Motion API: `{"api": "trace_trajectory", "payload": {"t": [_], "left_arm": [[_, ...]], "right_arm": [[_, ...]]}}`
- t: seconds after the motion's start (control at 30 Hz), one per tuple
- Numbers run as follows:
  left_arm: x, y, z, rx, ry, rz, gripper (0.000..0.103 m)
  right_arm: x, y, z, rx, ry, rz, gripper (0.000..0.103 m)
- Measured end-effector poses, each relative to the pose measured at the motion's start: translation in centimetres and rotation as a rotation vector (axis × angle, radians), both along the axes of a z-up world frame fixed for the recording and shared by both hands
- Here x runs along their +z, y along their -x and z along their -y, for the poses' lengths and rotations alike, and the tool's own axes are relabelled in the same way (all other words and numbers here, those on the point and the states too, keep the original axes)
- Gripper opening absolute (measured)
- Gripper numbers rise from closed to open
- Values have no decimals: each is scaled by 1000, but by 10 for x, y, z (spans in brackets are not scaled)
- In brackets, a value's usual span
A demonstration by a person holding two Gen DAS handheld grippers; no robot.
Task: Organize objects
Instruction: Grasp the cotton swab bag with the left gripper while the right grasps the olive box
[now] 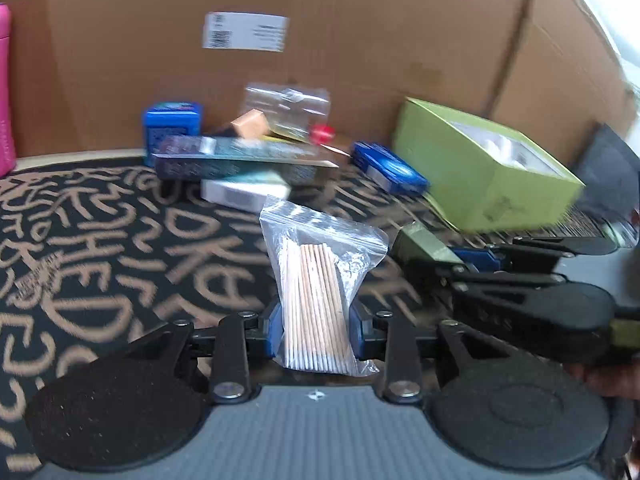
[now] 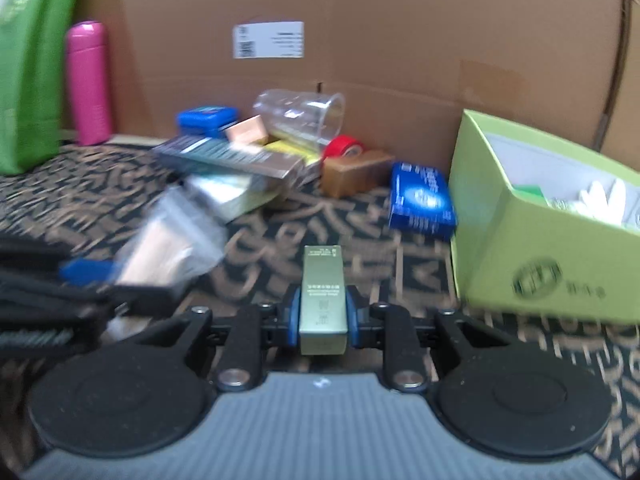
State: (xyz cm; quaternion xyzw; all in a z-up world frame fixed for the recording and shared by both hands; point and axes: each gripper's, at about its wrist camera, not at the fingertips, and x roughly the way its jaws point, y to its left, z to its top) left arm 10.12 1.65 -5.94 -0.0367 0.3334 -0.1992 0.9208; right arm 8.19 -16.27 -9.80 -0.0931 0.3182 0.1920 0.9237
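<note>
My left gripper [image 1: 316, 328] is shut on a clear zip bag of cotton swabs [image 1: 318, 280], held upright above the patterned mat. My right gripper [image 2: 322, 318] is shut on a slim olive-green box [image 2: 323, 300]; it shows at the right of the left wrist view [image 1: 472, 258] with that box [image 1: 424, 246]. The swab bag shows blurred at the left of the right wrist view [image 2: 168, 236]. An open light-green box [image 2: 552, 224], also in the left wrist view [image 1: 484, 168], stands on the right with white items inside.
A pile lies at the back against a cardboard wall [image 2: 400, 40]: blue tub [image 2: 208, 120], long dark box [image 2: 228, 158], clear cup [image 2: 300, 114], red tape roll [image 2: 344, 146], brown box [image 2: 356, 172], blue packet [image 2: 420, 200]. A pink bottle [image 2: 88, 80] and a green bag [image 2: 28, 60] stand at the left.
</note>
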Motion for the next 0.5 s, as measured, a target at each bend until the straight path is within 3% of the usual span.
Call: {"api": "trace_trajectory", "payload": {"t": [0.1,0.17,0.2,0.23,0.33,0.4,0.5], "left_arm": [[0,25,13,-68,-19,7,34],[0,34,24,-78,-50,29,45],[0,37,29,-75,-64,40,59],[1,38,32,-67,-73,55,66],[1,35,37,-61,-102,65,62],[2,31,38,-76,-102,50,50],[1,31,39,-58,-120,42,52]], "right_arm": [[3,40,18,27,-5,-21,23],[3,59,28,36,-4,-27,24],[2,69,31,34,-5,-21,29],[2,74,33,30,-3,-17,33],[2,82,40,13,-9,3,38],[2,80,43,15,-28,2,38],[2,76,44,25,-44,3,38]]}}
